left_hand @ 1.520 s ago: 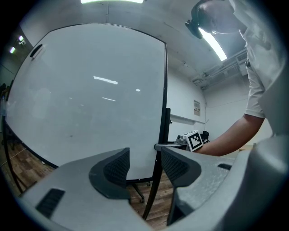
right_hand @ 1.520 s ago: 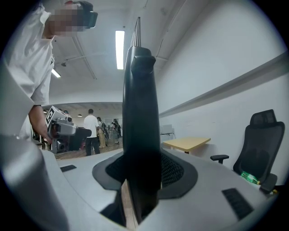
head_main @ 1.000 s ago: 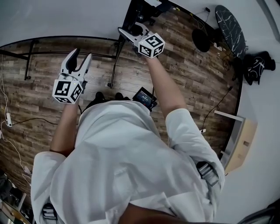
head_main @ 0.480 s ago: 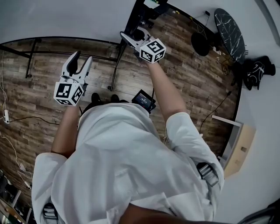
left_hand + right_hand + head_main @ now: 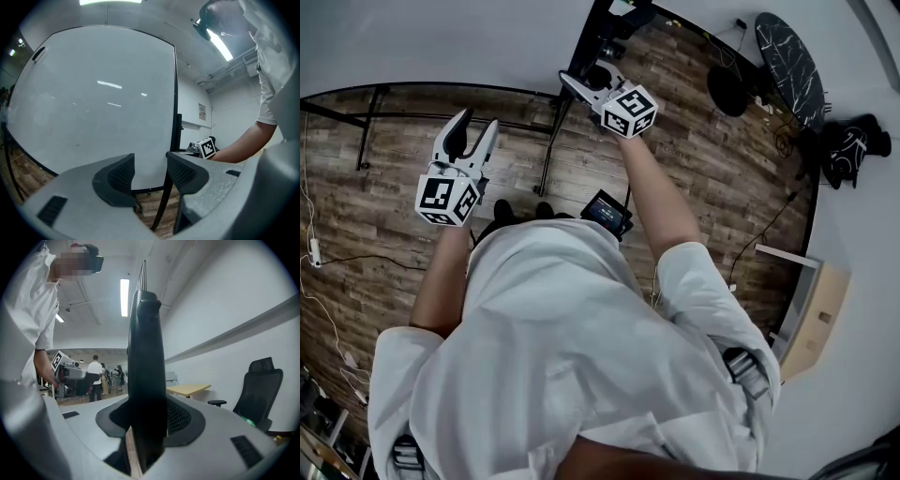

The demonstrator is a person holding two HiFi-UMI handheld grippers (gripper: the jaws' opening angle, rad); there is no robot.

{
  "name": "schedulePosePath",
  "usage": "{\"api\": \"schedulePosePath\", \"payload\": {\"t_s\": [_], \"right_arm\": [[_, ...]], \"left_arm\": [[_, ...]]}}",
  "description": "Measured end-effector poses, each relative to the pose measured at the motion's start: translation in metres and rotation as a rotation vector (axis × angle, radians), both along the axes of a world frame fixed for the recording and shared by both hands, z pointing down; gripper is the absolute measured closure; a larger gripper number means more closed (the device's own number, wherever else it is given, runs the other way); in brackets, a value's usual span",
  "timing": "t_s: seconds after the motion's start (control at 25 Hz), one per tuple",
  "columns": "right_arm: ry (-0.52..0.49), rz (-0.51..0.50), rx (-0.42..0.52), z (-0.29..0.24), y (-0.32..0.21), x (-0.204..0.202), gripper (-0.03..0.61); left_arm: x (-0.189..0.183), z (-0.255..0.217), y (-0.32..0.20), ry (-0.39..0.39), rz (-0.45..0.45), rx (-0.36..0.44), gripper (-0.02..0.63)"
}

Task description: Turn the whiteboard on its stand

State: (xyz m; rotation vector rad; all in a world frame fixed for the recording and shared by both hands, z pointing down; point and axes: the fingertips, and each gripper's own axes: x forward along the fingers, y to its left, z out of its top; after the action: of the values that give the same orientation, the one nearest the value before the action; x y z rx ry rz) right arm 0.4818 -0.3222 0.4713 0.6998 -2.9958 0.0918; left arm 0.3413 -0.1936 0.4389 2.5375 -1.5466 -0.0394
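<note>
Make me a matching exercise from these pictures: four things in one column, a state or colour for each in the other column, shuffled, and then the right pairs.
Things:
1. left hand-held gripper
2. right hand-held gripper
3. whiteboard
4. office chair

States:
A. black, far right in the right gripper view
B. jaws apart, nothing between them
C. blank white face
D. shut on the black upright post

Pairs: 1-B, 2-D, 3-C, 4-A
</note>
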Motion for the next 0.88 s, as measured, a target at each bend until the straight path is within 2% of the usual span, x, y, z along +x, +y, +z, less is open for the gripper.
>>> {"api": "schedulePosePath", "payload": {"t_s": [0.32, 0.6, 0.88], "right_arm": [[-0.003, 0.009, 0.000, 0.000, 0.005, 0.010, 0.407], [-0.006, 0.033, -0.042, -0.001, 0.008, 0.015, 0.396], [-0.021, 0.160, -0.004, -0.013, 0.024, 0.057, 0.389]], "left_arm": [[0.007, -0.001, 0.006, -0.009, 0.001, 0.003, 0.399], [0.000, -0.007, 0.008, -0.020, -0.003, 0.011, 0.399], [-0.004, -0.009, 0.009, -0.015, -0.029, 0.013, 0.399]]}}
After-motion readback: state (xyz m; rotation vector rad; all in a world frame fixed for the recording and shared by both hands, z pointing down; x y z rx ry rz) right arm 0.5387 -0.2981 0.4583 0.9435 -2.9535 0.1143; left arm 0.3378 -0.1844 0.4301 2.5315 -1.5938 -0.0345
